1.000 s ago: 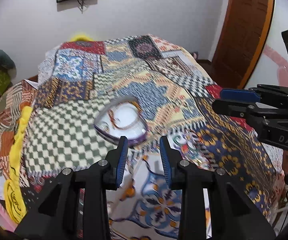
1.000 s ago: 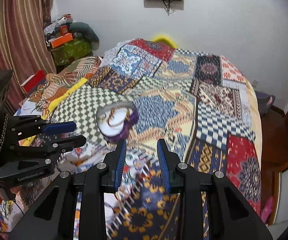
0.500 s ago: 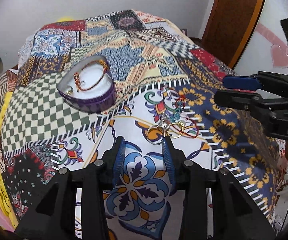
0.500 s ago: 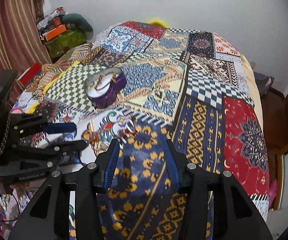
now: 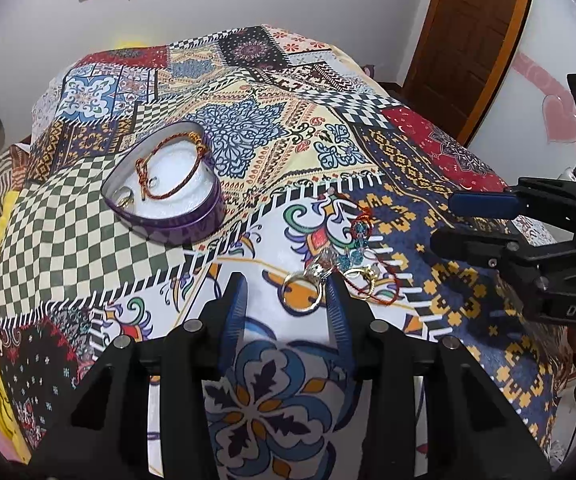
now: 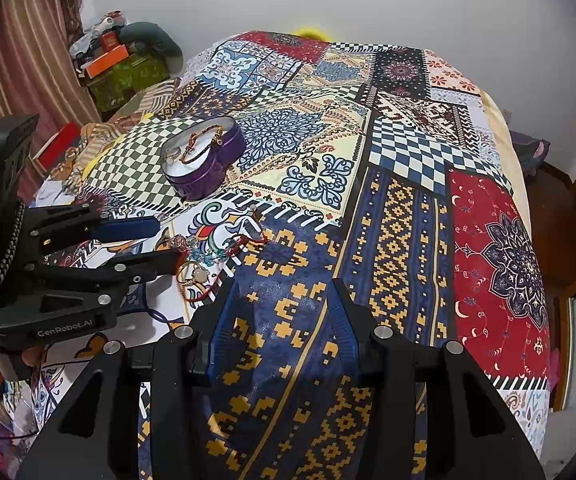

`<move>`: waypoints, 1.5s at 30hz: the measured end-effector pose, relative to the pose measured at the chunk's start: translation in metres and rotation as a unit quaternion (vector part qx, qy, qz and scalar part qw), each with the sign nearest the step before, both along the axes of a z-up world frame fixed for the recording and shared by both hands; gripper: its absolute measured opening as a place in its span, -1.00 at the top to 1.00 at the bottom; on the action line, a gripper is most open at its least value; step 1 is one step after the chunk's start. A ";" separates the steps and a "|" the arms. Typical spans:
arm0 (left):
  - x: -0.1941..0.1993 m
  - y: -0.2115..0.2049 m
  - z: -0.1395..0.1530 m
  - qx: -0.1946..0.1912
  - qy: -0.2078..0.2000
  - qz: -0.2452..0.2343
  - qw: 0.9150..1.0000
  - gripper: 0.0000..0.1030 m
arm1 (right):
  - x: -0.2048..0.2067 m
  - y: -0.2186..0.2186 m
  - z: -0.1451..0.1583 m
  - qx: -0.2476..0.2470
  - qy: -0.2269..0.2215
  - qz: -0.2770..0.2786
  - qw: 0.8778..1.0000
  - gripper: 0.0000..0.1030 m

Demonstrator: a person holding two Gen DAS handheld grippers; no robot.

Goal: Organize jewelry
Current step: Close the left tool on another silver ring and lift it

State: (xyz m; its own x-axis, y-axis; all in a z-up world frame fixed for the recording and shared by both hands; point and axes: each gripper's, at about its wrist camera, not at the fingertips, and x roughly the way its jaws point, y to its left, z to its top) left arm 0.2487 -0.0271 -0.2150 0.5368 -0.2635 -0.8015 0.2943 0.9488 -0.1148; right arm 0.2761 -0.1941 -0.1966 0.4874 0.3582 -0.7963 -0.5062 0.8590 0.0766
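Observation:
A purple heart-shaped tin (image 5: pixel 192 224) stands open on the patterned bedspread, with a red-and-gold cord bracelet (image 5: pixel 168 168) and a small ring in it; it also shows in the right wrist view (image 6: pixel 208 168). A pile of loose jewelry (image 5: pixel 343 264) lies nearer: a gold ring (image 5: pixel 303 293), teal beads, a red cord; the pile also shows in the right wrist view (image 6: pixel 204 260). My left gripper (image 5: pixel 286 284) is open, its tips at the gold ring. My right gripper (image 6: pixel 280 292) is open and empty over the blue patch, right of the pile.
The bedspread (image 6: pixel 407 208) covers the whole bed. Boxes and bags (image 6: pixel 116 60) are stacked at the far left by a striped curtain. A wooden door (image 5: pixel 471 40) stands at the right. The bed edge drops off on the right (image 6: pixel 543 320).
Both grippers have come down and forward toward the bed. The left one has closed in on the jewelry pile, and its jaws have opened wider.

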 end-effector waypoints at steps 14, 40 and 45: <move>0.004 0.011 -0.003 -0.032 -0.005 0.010 0.999 0.62 | 0.013 0.014 -0.003 -0.001 0.003 0.005 1.000 0.19; -0.026 0.026 0.017 -0.011 -0.034 0.037 0.999 0.62 | 0.018 0.045 0.003 -0.002 -0.004 0.025 1.000 0.93; -0.030 0.033 0.026 -0.015 -0.042 0.047 0.998 0.62 | 0.009 0.043 0.026 0.009 -0.028 0.023 0.999 0.93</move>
